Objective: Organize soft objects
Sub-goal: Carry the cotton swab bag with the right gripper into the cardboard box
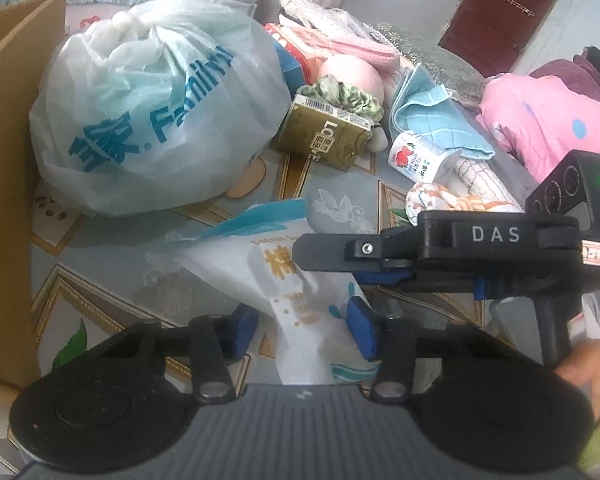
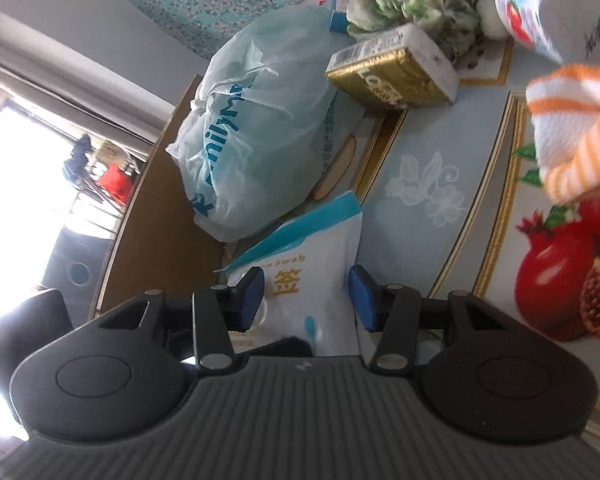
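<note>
A white cotton-swab packet [image 1: 260,272] with a teal top edge is lifted off the patterned table cover [image 1: 340,208]. My right gripper [image 2: 308,300] is shut on it, and both blue pads press its sides in the right wrist view. In the left wrist view that gripper [image 1: 332,268] reaches in from the right and clamps the packet's upper part. The lower part of the packet hangs between the pads of my left gripper [image 1: 302,332]. The right pad is against the packet, while a small gap shows at the left pad.
A stuffed white plastic bag [image 1: 152,108] lies against a cardboard box wall [image 1: 4,160] on the left. Behind are a gold carton [image 1: 324,136], a green scrunchie [image 1: 340,96], a blue towel [image 1: 428,116] and an orange-striped cloth [image 2: 568,128]. A person in pink [image 1: 540,120] is at the right.
</note>
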### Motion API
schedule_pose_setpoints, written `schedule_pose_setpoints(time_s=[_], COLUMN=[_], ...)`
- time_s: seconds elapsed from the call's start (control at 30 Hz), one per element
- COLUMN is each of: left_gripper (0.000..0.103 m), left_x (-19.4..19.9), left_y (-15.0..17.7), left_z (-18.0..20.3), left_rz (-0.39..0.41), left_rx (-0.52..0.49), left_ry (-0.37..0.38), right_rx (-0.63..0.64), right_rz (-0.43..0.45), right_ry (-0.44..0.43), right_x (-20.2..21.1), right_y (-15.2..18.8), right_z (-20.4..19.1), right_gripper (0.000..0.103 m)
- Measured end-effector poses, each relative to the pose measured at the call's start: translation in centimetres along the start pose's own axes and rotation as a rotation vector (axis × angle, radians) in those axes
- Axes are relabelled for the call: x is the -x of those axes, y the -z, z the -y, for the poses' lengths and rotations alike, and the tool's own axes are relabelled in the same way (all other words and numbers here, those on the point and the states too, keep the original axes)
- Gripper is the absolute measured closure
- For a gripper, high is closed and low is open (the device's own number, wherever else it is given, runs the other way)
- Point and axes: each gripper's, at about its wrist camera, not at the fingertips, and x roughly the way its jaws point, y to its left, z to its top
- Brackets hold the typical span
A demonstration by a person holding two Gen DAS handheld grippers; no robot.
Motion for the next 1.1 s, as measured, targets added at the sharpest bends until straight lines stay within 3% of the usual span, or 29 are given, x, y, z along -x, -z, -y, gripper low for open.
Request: schedule_pose_setpoints(time_s=[0.17,0.73,0.9,1.1], left_gripper=[0.061,0.062,0.062,0.062], left_x=[0.6,3.9,6.9,12.4], left_y=[0.0,0.5,-0.2,-2.4], left_z=[0.4,2.6,3.2,1.6], left_rz=[0.017,0.099,0.173,0.286], left_rx=[-0.014,-0.083,-0.105,-0.089], left_ry=[-0.003,-0.021,-0.054,-0.158], right_rx=[-0.006,0.027,0.094,0.23], right_rz=[0.011,0.077,0.1,0.073], right_ry=[-0.019,-0.074,-0.12,-0.219], right_x=[0.8,3.9,4.9,3.4], right_y=[0.4,1.3,0.5,-2.6], right_z=[-0.3,-2.2,-5.0,-11.4], right_gripper=[0.059,0.059,0.059,0.059])
